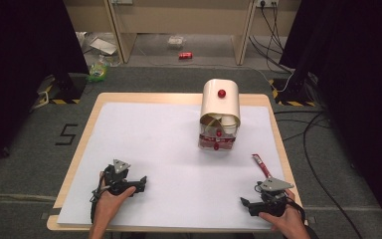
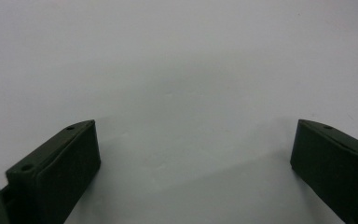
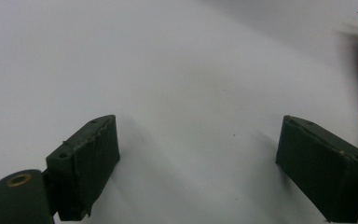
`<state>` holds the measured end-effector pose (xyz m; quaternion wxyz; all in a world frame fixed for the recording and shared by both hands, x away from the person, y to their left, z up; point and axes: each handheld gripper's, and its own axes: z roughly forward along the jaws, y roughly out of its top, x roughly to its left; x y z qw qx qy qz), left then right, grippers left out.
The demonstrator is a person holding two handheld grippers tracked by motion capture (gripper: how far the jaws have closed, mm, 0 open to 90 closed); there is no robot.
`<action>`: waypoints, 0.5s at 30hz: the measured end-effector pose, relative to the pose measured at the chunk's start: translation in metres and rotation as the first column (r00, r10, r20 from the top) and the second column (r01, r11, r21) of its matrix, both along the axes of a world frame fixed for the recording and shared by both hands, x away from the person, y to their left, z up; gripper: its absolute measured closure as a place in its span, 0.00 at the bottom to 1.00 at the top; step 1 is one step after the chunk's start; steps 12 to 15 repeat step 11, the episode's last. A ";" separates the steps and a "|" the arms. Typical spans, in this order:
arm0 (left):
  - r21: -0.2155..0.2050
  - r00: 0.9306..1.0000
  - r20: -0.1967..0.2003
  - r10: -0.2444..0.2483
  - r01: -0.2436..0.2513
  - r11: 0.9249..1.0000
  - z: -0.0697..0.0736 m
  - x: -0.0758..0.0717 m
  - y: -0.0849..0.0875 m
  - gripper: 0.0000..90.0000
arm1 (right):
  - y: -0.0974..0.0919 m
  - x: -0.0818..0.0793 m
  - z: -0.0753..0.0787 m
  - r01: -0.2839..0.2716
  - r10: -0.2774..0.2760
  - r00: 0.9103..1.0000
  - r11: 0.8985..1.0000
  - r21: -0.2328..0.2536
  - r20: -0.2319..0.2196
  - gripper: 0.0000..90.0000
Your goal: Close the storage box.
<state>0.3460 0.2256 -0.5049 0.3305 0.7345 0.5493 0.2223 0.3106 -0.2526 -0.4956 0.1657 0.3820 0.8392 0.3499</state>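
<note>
Lower right of the frame, the right claw (image 1: pixel 247 203) rests on the bench (image 1: pixel 179 149), jaws wide, nothing between – the slim red packet (image 1: pixel 261 165) lies just above it, white-tipped, slanting

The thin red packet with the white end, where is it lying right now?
In the high view the thin red packet lies flat on the white table sheet at its right edge, just beyond the right gripper and nearer than the cream bread box.

wooden table (image 1: pixel 278 134), white sheet (image 1: pixel 154 149), red sachet (image 1: pixel 261 165)
</note>
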 end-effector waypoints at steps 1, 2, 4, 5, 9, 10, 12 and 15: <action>0.001 1.000 0.001 0.000 0.000 1.000 0.000 0.000 0.000 0.01 | 0.000 0.000 0.000 0.002 -0.002 1.000 1.000 0.001 -0.002 0.15; 0.003 1.000 -0.001 0.001 -0.001 1.000 0.000 0.000 0.000 0.00 | 0.000 0.000 0.000 0.000 0.000 1.000 1.000 0.002 0.000 0.15; 0.001 1.000 0.000 -0.001 0.001 1.000 0.000 0.000 0.000 0.00 | 0.000 0.000 0.000 0.000 0.000 1.000 1.000 0.001 0.000 0.15; 0.001 1.000 0.000 -0.001 0.001 1.000 0.000 0.000 0.000 0.00 | 0.000 0.000 0.000 0.001 -0.001 1.000 1.000 0.002 -0.001 0.15; 0.002 1.000 0.000 0.000 0.000 1.000 0.000 0.000 0.000 0.00 | 0.000 0.000 0.000 0.000 0.000 1.000 1.000 0.002 0.000 0.15; 0.003 1.000 0.000 0.000 0.000 1.000 0.000 0.000 0.000 0.00 | 0.000 0.000 0.000 0.000 0.000 1.000 1.000 0.002 0.000 0.15; 0.003 1.000 0.000 0.000 0.000 1.000 0.000 0.000 0.000 0.00 | 0.000 0.000 0.000 -0.001 0.001 1.000 1.000 0.002 0.000 0.15; 0.003 1.000 0.000 0.000 0.000 1.000 0.000 0.000 0.000 0.00 | 0.000 0.000 0.000 -0.001 0.001 1.000 1.000 0.002 0.000 0.15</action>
